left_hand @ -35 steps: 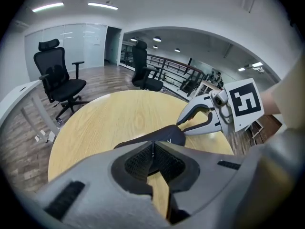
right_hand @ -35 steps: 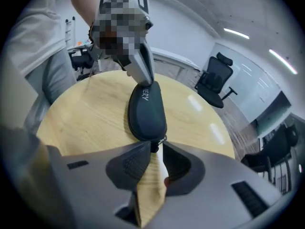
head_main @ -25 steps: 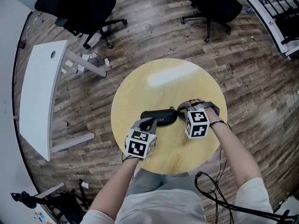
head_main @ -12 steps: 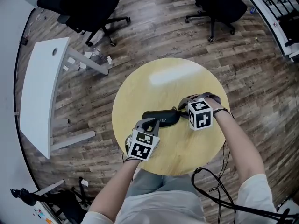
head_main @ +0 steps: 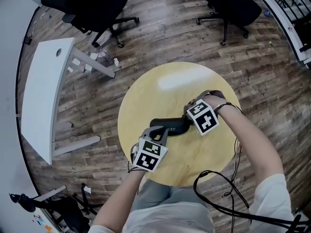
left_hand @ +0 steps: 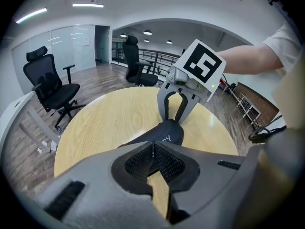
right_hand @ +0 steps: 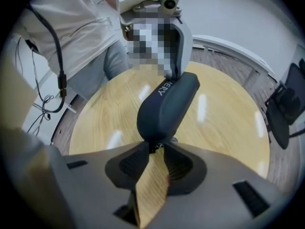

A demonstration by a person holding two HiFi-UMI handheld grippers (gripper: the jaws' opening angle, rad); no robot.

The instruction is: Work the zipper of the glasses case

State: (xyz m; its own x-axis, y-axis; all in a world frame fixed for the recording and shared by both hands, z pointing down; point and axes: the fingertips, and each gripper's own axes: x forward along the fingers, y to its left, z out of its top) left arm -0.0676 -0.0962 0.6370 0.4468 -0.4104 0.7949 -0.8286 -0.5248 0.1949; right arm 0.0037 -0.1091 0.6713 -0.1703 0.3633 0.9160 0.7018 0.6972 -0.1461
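The glasses case (head_main: 170, 126) lies flat on the round table (head_main: 160, 89), a little to the person's side of the table's middle. Its long axis runs roughly left to right across the table.

The task looks set up but barely begun. The left gripper (head_main: 160, 130), over the part of the table nearest the person, has its jaws together on one end of the case. It appears to be pinning that end in place. The right gripper (head_main: 187, 114), toward the table's right side, has its jaws pinched on a small dark tab at the other end, most likely the zipper pull (right_hand: 153, 147). No view shows an opened seam and the shell reads as whole and closed. Judged from that, the run of the zipper along the case is yet to come.

The head view gives the layout: both grippers and the case in one line on the table. The two cubes hide where the jaws meet the case. The right gripper view shows that contact, with the tab caught between the closed tips, as well as the white lettering on the case's side. The left gripper view shows its own tips meeting against the near end. Beyond that, it shows the right gripper from the front, standing closed at the far end.
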